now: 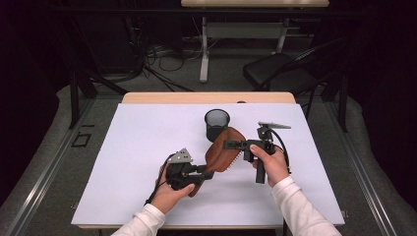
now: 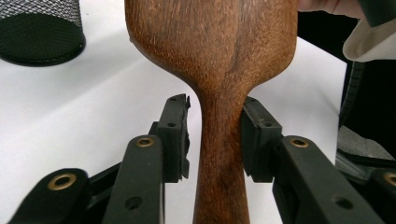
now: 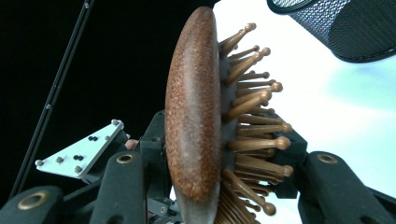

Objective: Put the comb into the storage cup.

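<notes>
One oval wooden hairbrush [image 1: 224,149], pin-bristled

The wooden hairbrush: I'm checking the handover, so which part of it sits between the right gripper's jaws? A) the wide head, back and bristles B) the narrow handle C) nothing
A: in the right gripper view the right gripper clamps the hairbrush across its head, one jaw on the wooden back, the other on the bristles.

One wooden hairbrush [image 1: 224,150] was present, with one black mesh cup [image 1: 217,124]. Two grippers were counted, one left gripper [image 1: 206,173] and one right gripper [image 1: 231,144], over one white table [image 1: 147,147]. One folding chair [image 1: 280,71] stood behind.
</notes>
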`<state>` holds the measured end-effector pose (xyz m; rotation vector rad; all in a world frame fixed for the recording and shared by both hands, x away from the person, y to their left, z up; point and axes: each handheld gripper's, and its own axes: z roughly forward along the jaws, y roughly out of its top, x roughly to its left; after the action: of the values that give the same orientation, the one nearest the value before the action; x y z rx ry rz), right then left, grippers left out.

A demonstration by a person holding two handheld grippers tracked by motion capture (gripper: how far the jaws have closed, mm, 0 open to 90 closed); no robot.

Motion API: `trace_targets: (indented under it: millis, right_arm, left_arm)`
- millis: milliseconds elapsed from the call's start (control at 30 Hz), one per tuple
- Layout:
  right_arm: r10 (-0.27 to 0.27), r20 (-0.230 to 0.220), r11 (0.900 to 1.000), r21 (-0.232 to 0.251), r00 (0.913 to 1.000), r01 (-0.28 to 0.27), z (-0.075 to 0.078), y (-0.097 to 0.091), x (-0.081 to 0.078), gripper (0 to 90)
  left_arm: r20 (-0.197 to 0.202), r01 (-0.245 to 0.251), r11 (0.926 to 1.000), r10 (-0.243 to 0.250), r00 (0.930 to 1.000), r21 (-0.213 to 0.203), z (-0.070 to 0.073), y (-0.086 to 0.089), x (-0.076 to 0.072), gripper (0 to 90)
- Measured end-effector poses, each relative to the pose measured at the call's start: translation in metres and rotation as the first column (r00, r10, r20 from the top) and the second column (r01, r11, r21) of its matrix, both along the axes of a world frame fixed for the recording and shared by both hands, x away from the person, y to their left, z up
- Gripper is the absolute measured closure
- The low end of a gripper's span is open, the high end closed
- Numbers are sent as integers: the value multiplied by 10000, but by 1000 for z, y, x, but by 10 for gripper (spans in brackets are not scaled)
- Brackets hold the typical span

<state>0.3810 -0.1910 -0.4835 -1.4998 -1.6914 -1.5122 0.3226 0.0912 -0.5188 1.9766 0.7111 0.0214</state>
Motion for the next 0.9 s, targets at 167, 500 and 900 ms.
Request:
trace_targets:
  millis: [167, 500, 900]
  right_arm:
    - [-81, 29, 9999, 60, 10000, 80, 0, 0, 1, 510]
    - [-192, 106, 9998, 20, 9998, 192, 0, -6, 1, 510]
    - [-313, 101, 9994, -158, 9995, 315, -1, -11, 4, 510]
  left_arm:
    - [64, -78, 10000, 78, 9999, 3, -1, -1, 1, 569]
    - [296, -282, 9995, 286, 9992, -158, 0, 1, 1, 471]
    - [445, -455, 9985, 468, 9979, -314, 1, 3, 2, 418]
